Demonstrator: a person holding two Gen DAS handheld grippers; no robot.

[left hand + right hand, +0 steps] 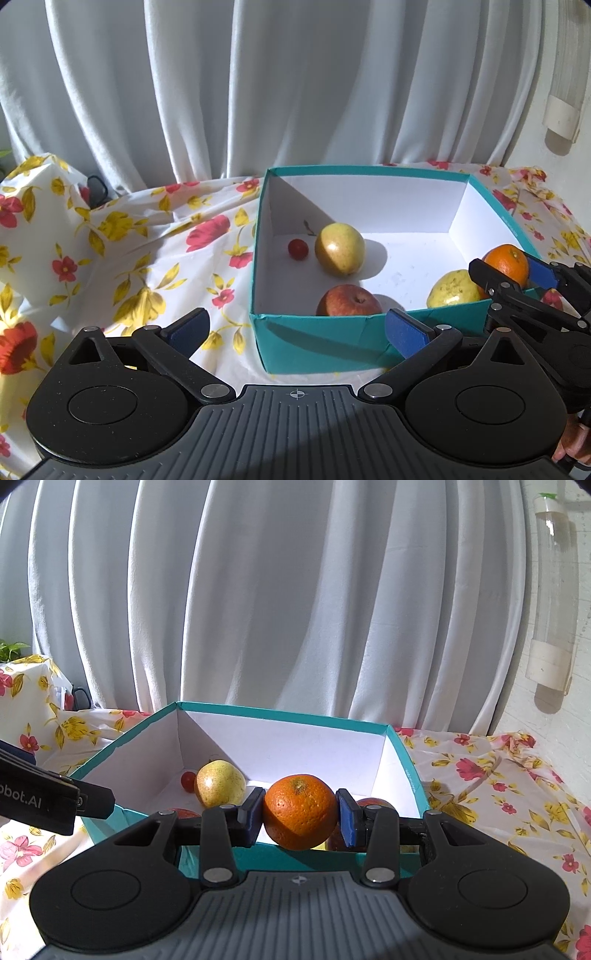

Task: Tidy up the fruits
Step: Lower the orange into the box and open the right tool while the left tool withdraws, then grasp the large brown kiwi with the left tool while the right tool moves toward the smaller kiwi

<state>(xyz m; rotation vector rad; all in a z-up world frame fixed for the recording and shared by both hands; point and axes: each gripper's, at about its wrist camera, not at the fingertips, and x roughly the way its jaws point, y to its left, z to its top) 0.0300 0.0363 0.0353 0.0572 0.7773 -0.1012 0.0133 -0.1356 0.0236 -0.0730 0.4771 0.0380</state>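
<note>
Teal cardboard outside and white inside, the open box (pixel 332 332) sits on a tabletop covered by a flowered cloth (pixel 147 258), straight ahead of both pairs of tongs. The right tongs (pixel 300 814) are clamped on an orange (pixel 300 806), one blue pad pressed to each side of it, and they hold it above the box's near edge. In the left wrist view the same orange (pixel 506 265) shows at the right tongs' tips (pixel 511 271), over the box's near right corner.

The left tongs (pixel 297 330) stand wide apart with nothing between their pads, just short of the box's near wall.

Inside the box, a red apple (pixel 349 301) lies against the near wall, right ahead of the left tongs. A yellow-green pear (pixel 340 249) rests farther in, with a small red cherry tomato (pixel 298 249) just to its left. A second yellowish fruit (pixel 452 288) lies in the near right corner, below the held orange.

A white curtain (pixel 258 92) hangs beyond the tabletop.
</note>
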